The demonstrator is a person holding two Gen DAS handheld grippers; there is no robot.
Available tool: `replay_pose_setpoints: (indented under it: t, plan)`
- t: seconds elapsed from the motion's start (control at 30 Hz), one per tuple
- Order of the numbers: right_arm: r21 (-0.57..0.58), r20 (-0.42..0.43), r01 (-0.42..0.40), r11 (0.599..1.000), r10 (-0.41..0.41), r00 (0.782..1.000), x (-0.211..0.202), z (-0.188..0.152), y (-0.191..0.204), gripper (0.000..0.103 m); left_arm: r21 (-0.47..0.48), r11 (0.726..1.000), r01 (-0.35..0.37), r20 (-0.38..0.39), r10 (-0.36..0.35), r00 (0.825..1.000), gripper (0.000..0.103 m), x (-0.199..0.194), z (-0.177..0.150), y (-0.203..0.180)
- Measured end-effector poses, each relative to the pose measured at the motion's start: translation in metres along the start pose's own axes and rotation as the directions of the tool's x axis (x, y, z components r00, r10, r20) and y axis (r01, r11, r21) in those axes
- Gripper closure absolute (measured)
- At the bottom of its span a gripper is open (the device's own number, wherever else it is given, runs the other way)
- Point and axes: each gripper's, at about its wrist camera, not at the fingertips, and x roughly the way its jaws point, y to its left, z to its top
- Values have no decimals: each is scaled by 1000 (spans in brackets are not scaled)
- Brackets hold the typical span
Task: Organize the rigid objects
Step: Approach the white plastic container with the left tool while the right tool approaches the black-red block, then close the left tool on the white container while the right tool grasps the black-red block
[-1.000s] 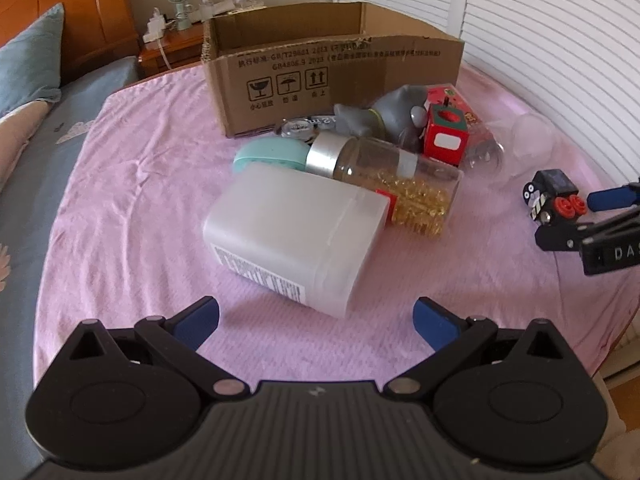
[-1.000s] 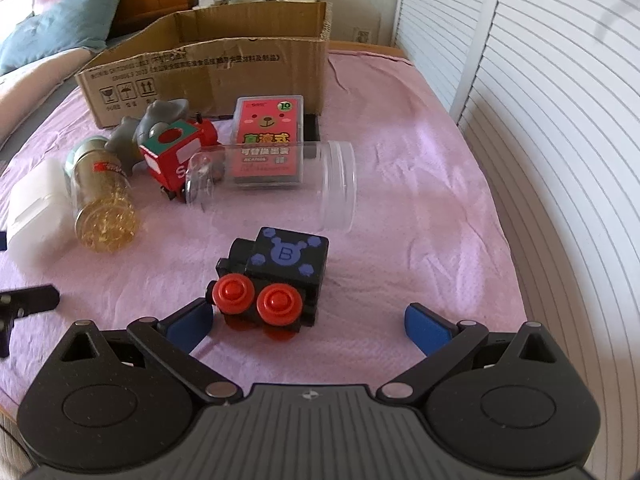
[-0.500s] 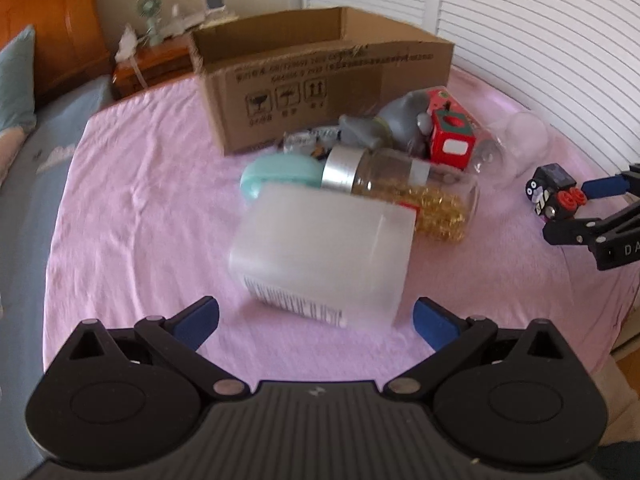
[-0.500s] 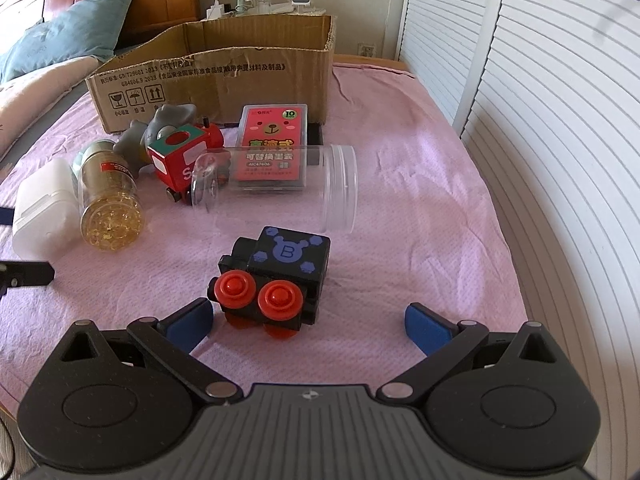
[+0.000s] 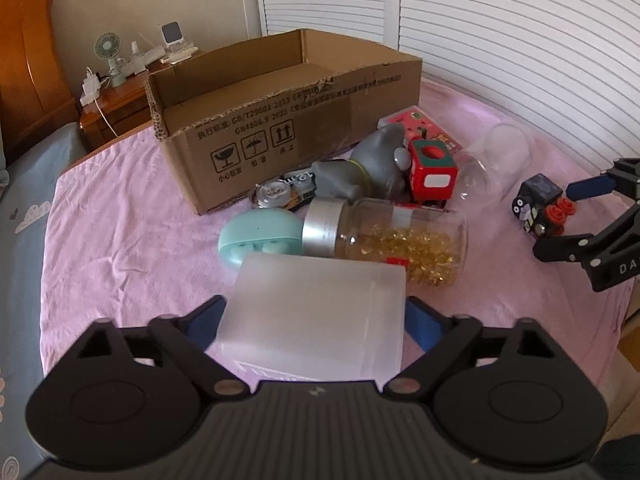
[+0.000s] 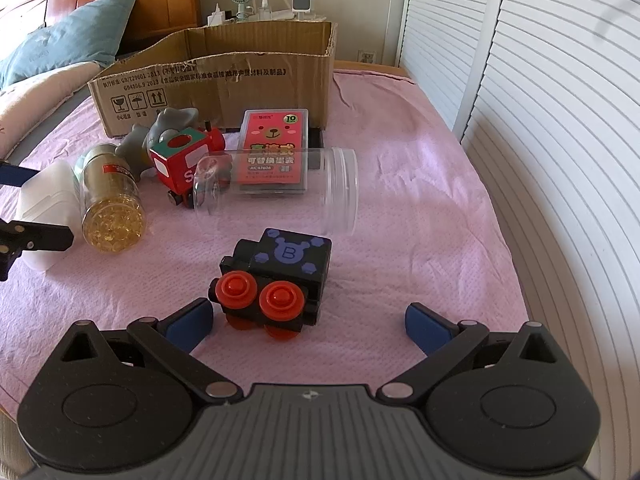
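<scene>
1. The left gripper (image 5: 316, 316) is spread wide around the frosted white container (image 5: 316, 312), which lies between its jaws; whether the pads touch it cannot be told.
2. The operator should centre it, then close evenly on its flat sides.
3. The right gripper (image 6: 308, 322) is open, with the black toy train (image 6: 276, 280) just ahead, nearer its left jaw.
4. The cardboard box (image 5: 280, 120) beyond looks like the destination.

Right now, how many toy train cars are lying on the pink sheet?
2. The black toy train car sits just ahead of the right tool. The red toy train car lies farther back beside the grey toy. Others may be hidden inside the cardboard box.
</scene>
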Motion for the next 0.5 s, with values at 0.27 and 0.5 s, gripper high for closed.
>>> replay_pose_setpoints:
  t: [0.27, 0.5]
  plan:
    - [-69, 32, -61, 996, 63, 998, -1, -3, 9, 0, -45, 999, 17, -8, -18, 1000, 20, -17, -11, -6]
    - [-153, -6, -136, 979, 137, 991, 2, 5, 20, 0, -56, 998, 4, -9, -5, 1000, 20, -19, -12, -8]
